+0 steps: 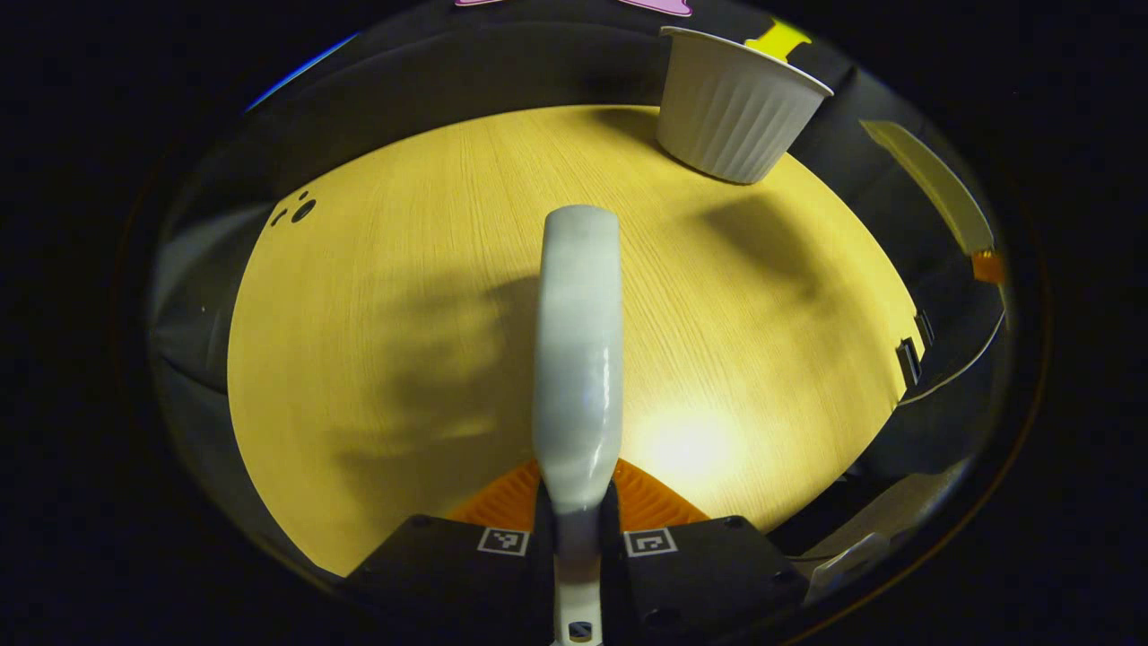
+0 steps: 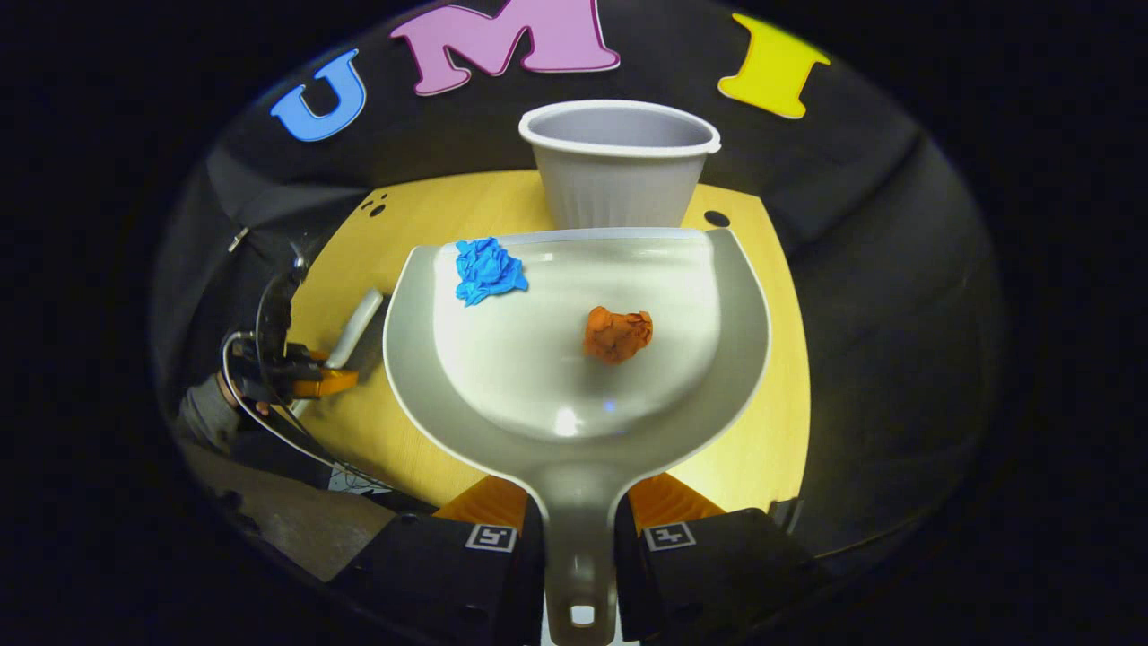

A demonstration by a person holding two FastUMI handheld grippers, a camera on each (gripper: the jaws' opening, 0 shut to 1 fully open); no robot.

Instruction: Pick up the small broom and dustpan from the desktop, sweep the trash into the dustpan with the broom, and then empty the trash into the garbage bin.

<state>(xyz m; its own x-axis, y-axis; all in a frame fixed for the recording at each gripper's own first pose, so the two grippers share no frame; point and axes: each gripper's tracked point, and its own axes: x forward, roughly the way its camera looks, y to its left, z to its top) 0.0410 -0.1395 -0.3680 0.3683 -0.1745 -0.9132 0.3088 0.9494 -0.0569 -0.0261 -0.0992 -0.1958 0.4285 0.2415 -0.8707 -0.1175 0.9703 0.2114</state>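
In the right gripper view, the dustpan (image 2: pixel 574 359) is clamped by its handle in the right gripper (image 2: pixel 578 525), above the wooden table (image 2: pixel 780 395). A blue paper ball (image 2: pixel 487 270) and an orange paper ball (image 2: pixel 616 334) are carried inside. The white garbage bin (image 2: pixel 619 166) stands just beyond. At left, the broom (image 1: pixel 578 359) is grasped by the left gripper (image 1: pixel 578 520).

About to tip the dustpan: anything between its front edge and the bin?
Nothing: in the right gripper view the dustpan lip sits just before the garbage bin.
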